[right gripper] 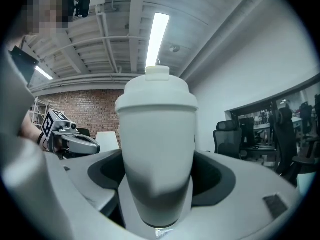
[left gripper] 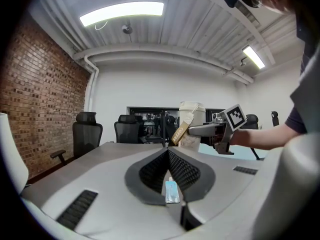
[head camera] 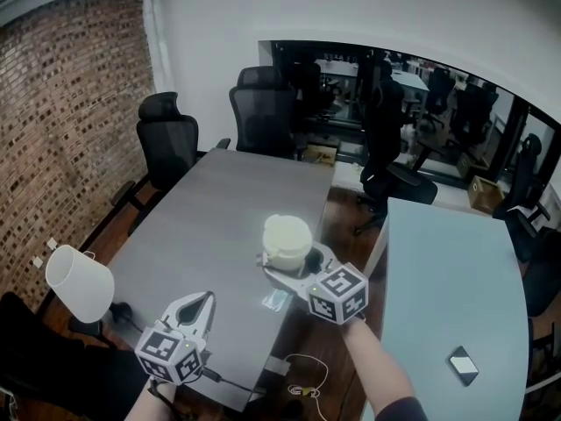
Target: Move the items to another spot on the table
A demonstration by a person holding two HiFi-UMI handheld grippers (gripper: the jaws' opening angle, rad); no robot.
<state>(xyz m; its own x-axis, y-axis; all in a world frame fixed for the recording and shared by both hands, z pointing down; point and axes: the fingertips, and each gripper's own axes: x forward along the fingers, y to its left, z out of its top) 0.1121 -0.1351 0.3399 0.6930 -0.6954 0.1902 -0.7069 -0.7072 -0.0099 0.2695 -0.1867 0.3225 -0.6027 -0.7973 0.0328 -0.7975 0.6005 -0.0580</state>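
At near edge, left gripper [head camera: 206, 298]: clenched, empty, low over table [head camera: 210, 200].
Between grippers, packet [head camera: 276, 300]: small, flat on table.
Right gripper [head camera: 289, 260]: grasping cup [head camera: 287, 235] by its sides.
Cup: white, lidded, upright, by table's right edge; touching table or lifted, cannot tell.
Far end, chairs [head camera: 263, 112]: black, beyond table.

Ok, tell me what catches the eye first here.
The white lidded cup, clamped in the right gripper at the right side of the grey table. Then the left gripper, fingers shut on nothing, low by the table's near edge.
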